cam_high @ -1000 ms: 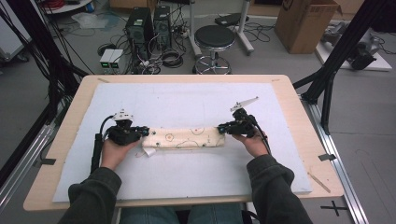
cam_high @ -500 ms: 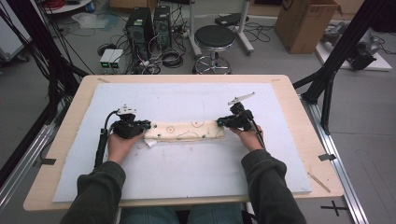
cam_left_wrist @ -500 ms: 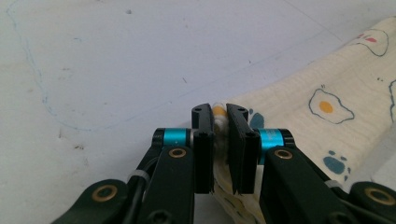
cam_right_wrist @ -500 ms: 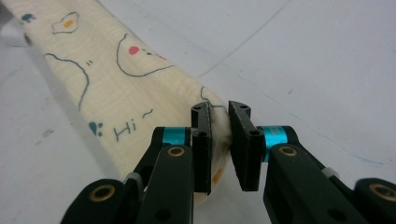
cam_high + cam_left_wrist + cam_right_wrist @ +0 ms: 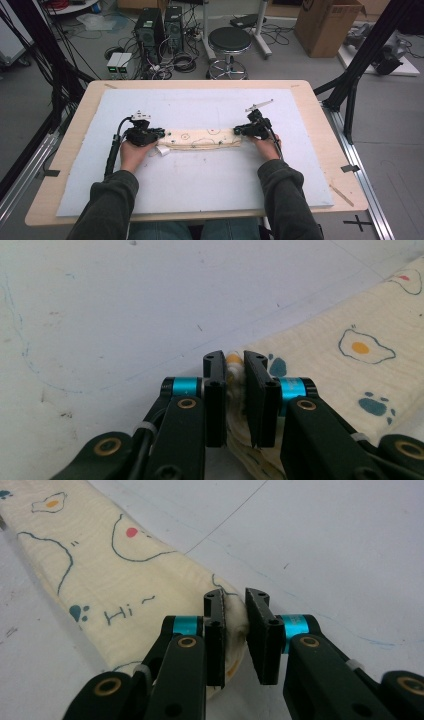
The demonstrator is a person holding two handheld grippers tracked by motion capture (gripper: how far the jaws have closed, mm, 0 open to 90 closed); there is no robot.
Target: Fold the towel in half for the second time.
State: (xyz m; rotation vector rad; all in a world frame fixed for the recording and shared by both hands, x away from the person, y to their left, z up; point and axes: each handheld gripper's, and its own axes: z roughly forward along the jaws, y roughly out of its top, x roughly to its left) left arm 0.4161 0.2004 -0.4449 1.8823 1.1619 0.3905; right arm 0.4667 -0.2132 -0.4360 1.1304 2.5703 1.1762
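Observation:
A long folded cream cloth (image 5: 202,139) printed with eggs and paw marks lies stretched across the white mat (image 5: 200,195). My left gripper (image 5: 162,134) holds its left end and my right gripper (image 5: 237,130) holds its right end. In the left gripper view the jaws (image 5: 235,357) pinch a bunched edge of the cloth (image 5: 350,355); they have just been opening slightly, and fabric still fills the gap. In the right gripper view the jaws (image 5: 235,595) clamp the rounded end of the cloth (image 5: 100,565). Both grippers sit low, close to the mat.
The mat covers a wooden table (image 5: 320,115). A small white tag (image 5: 162,150) pokes out under the cloth's left end. A stool (image 5: 228,40), computer cases (image 5: 160,25) and a cardboard box (image 5: 325,25) stand on the floor beyond the table.
Both hands have carried the cloth a little farther from the person and lower toward the mat. It stays stretched between the two grippers.

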